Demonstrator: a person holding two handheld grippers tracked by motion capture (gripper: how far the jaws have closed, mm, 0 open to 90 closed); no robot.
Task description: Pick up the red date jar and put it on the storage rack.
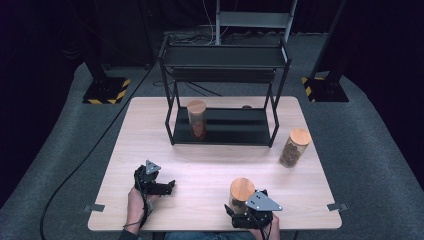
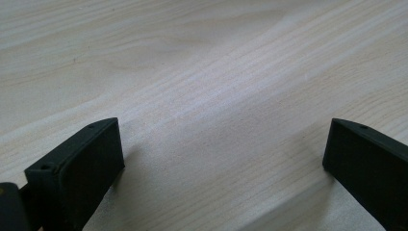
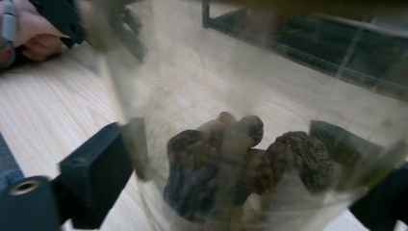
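From the high view, a wooden desk (image 1: 210,165) carries a black two-tier shelf rack (image 1: 223,90) at its far edge, with one cork-lidded glass jar (image 1: 197,119) standing on the rack's lower shelf toward its left end. A second jar (image 1: 294,147) stands on the desk near the right edge, just off the rack's front right leg. A third jar (image 1: 241,195), clear with a round wooden lid, stands close to the near edge, right of the middle, and the right gripper (image 1: 239,207) sits against it from the near side. The left gripper (image 1: 167,186) rests near the near left corner, held in a hand (image 1: 135,202). In the left gripper view, the two black jaws stand wide apart over bare wood grain with nothing between them. In the right gripper view, the jar (image 3: 250,159) stands between the jaws, dark wrinkled pieces (image 3: 245,159) heaped at its bottom; both pads lie against the glass, clamped on it.
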